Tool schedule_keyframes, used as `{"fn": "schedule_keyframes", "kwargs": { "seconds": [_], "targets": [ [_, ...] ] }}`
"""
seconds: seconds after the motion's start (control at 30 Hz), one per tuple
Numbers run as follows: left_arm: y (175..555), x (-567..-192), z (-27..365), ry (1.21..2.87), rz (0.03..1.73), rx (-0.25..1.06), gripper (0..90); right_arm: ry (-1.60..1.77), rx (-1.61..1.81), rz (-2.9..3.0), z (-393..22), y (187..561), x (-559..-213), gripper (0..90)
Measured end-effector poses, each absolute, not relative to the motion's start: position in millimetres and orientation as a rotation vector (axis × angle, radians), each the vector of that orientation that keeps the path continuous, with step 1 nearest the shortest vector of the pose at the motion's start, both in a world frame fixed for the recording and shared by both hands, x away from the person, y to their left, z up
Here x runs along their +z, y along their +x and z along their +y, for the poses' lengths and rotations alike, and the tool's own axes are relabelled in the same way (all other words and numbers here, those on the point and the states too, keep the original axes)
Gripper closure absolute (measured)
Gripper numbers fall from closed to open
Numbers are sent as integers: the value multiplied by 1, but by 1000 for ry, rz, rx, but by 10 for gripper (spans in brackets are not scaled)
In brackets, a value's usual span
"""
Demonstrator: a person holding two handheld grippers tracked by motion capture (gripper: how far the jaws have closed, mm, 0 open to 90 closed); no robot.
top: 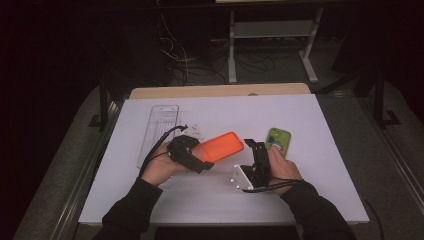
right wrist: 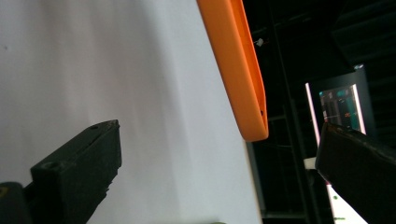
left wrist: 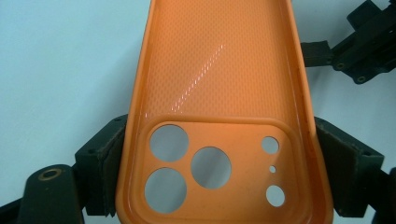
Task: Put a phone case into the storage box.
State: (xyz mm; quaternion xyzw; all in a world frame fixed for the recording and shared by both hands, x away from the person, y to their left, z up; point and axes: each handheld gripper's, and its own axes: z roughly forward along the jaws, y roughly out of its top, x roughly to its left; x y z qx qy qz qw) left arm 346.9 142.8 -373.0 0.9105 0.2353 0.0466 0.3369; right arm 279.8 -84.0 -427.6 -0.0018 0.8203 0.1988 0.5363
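orange phone case (left wrist: 219, 116) clamped at its camera-cutout end by the left gripper (top: 192, 154), held just over the middle of the table (top: 320, 200)
prob light, thin and bendy w/ a glossy inner face so it could slip; jaws squeeze the two long sides, which looks like the best hold imo, rims are stiffest there. right gripper (top: 256, 150) sits just beside the case's free end, jaws apart w/ nothing between them. green phone (top: 278, 140) lies nearer the right edge, half behind the right hand. clear tray (top: 159, 129) toward the far-left corner, contents too faint to tell. cant tell if the case touches the table
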Motion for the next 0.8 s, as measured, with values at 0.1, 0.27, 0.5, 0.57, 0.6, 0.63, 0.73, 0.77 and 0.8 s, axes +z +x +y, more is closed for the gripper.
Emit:
{"fn": "schedule_keyframes", "kwargs": {
  "seconds": [0.1,0.27,0.5,0.57,0.6,0.63,0.73,0.77,0.8],
  "targets": [
    [347,-374,142,2374,610,122,160,-26,446,1936,-82,278,-432,1],
    [347,-374,141,2378,604,116,160,-70,405,1901,-78,275,-436,35],
    [346,-376,138,2384,595,114,160,-165,353,1825,-70,272,-435,156],
    [345,-376,137,2385,590,112,160,-156,359,1800,-68,271,-436,197],
    [345,-376,137,2387,585,112,160,-162,355,1793,-67,270,-436,217],
    [345,-376,136,2386,585,107,160,-167,350,1793,-66,270,-436,243],
    [345,-377,135,2397,571,109,160,-175,335,1797,-63,268,-437,298],
    [344,-377,134,2393,572,111,160,-175,331,1790,-62,268,-437,312],
    [344,-377,134,2394,572,110,160,-171,332,1790,-61,268,-439,330]
  ]
}}
